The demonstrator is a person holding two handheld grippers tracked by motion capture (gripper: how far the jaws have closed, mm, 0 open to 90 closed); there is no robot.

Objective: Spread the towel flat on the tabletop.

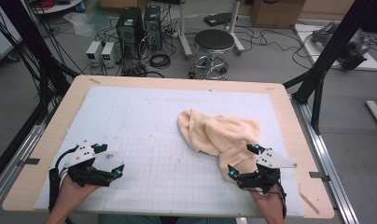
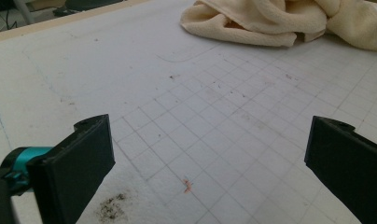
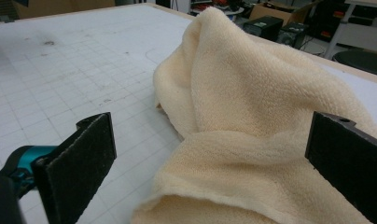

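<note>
A crumpled cream towel (image 1: 219,135) lies on the right half of the white gridded mat (image 1: 144,121). My right gripper (image 1: 245,161) sits at the towel's near end with its jaws wide apart; in the right gripper view the towel (image 3: 242,121) bulges between the two black pads (image 3: 81,163) without being pinched. My left gripper (image 1: 109,161) rests at the mat's near left, open, nothing between its jaws. In the left gripper view the left gripper (image 2: 210,158) points across bare grid toward the towel (image 2: 280,21) far off.
The mat lies on a wooden table (image 1: 46,140) whose edges are close on all sides. Beyond the far edge stand a black stool (image 1: 213,46), computer cases (image 1: 135,28) and cables on the floor. A dark smudge (image 2: 112,207) marks the mat near the left gripper.
</note>
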